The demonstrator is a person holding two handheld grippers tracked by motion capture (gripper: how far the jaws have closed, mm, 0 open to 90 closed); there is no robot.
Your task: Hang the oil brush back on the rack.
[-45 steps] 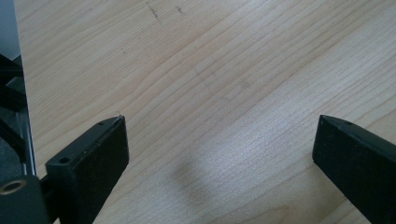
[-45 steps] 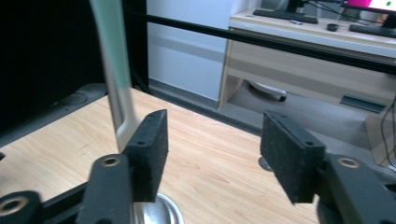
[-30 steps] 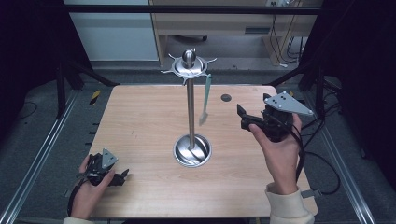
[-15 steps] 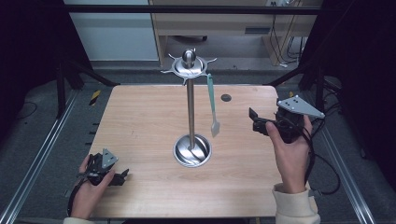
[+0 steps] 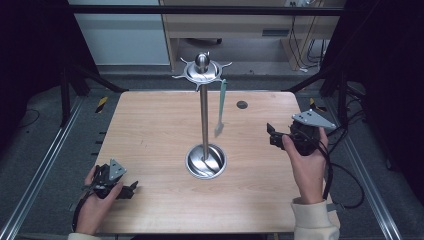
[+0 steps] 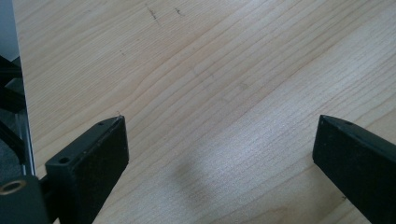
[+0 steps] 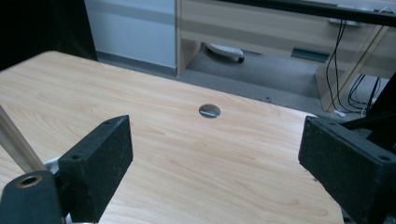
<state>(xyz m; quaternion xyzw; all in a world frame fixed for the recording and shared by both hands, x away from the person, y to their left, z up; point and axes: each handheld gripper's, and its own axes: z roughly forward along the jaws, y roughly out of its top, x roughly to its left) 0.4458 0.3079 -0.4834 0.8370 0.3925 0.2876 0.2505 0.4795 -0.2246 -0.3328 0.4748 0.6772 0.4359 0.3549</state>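
Item: metal stand [image 5: 204,120], upright at the middle of the wooden surface [image 5: 150,130], round base [image 5: 205,161] resting on it, hooked crown [image 5: 201,70] at the top. A pale green utensil [image 5: 220,107] hung from a hook on the right side of the crown, clear of the surface.

Right gripper [image 5: 272,135]: held above the right part of the surface, well apart from the utensil, jaws apart and holding nothing. The right gripper view [image 7: 212,158] confirmed the wide gap and added a round metal grommet [image 7: 209,110] at the far edge, also seen in the high view [image 5: 242,104], plus a slanted pale rod [image 7: 16,142] at its left edge.

Left gripper [image 5: 131,189]: at the near left corner, low over the surface. Jaw state unclear from above; the left gripper view [image 6: 219,154] showed the jaws wide apart over bare wood grain.
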